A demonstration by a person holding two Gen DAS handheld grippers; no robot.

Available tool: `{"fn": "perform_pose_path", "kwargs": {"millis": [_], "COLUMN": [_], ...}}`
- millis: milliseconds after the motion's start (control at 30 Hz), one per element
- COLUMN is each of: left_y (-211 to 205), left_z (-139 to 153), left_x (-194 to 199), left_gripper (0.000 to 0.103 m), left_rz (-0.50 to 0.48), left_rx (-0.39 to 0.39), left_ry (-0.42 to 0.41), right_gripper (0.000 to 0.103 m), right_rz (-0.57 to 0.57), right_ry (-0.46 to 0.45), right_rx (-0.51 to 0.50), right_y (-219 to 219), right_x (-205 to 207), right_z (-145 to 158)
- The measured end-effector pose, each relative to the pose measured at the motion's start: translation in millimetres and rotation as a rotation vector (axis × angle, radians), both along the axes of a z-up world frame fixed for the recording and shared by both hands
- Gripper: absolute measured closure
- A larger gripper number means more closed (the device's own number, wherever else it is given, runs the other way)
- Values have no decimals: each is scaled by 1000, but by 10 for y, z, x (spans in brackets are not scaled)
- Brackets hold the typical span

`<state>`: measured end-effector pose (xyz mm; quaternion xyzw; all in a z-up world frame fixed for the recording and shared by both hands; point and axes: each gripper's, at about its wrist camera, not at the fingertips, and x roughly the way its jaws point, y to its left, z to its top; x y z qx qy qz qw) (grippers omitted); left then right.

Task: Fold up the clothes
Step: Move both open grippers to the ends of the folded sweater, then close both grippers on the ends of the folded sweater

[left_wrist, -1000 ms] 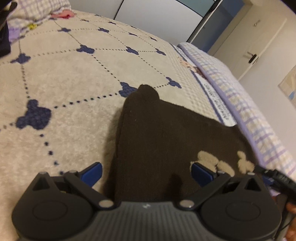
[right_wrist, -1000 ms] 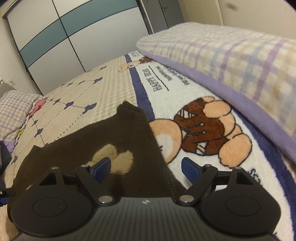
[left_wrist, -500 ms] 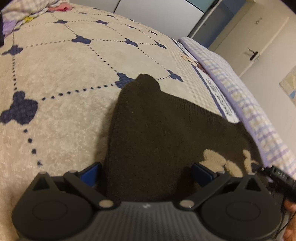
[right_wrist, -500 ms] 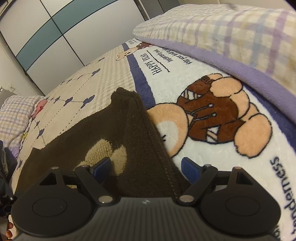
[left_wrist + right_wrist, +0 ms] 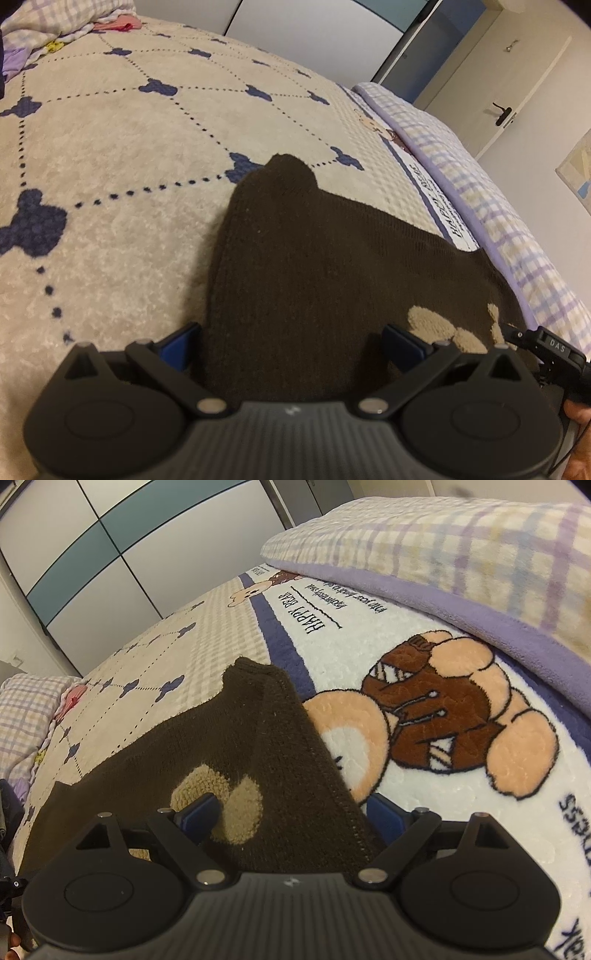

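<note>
A dark brown knitted garment (image 5: 314, 258) with beige fleecy patches (image 5: 436, 325) lies flat on the bed. My left gripper (image 5: 291, 341) hovers open over its near left edge, the blue pads wide apart and the cloth lying loose between them. In the right wrist view the same garment (image 5: 240, 738) runs away to a far corner. My right gripper (image 5: 293, 812) stands over its seamed right edge with the jaws opening. That edge lies between the pads but neither presses on it. The near hem is hidden under both gripper bodies.
The bed carries a beige blanket (image 5: 129, 147) with blue motifs and a white panel with a bear picture (image 5: 443, 723). A checked quilt (image 5: 443, 546) is heaped along the right side. Checked bedding (image 5: 55, 26) lies far left. A wardrobe (image 5: 110, 554) and a door (image 5: 517, 74) stand behind.
The right gripper has sunk closer to the garment's right edge and its jaws have spread slightly. In the left view the garment's left edge now reaches the left pad.
</note>
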<state>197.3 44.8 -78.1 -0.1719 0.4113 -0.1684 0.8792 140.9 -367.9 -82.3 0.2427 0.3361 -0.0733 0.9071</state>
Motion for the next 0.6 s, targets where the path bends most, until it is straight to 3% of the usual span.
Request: {"fn": "perform_pose_path", "kwargs": {"millis": [133, 233, 300, 433, 500, 567, 600], "left_y": [-13, -4, 20, 62, 70, 57, 44], "left_z": [-20, -25, -24, -29, -24, 7, 33], "left_x": [-40, -53, -62, -89, -108, -135, -151], "left_gripper": [0, 2, 10, 37, 50, 65, 68], "left_rz": [-7, -7, 5, 39, 46, 47, 47], "left_rx": [-14, -32, -47, -54, -55, -44, -36], "left_ry": [-37, -48, -52, -55, -58, -69, -78], "right_gripper": [12, 24, 33, 51, 67, 72, 73], "right_rz": [-9, -2, -4, -6, -1, 4, 3], "right_ry": [-7, -17, -24, -35, -45, -60, -71], "right_rx": [-11, -9, 0, -9, -23, -43, -54], "right_y": [38, 51, 49, 88, 120, 157, 177], "right_x": [4, -8, -22, -60, -82, -106, -126], "right_z": [-2, 3, 7, 22, 48, 85, 108]}}
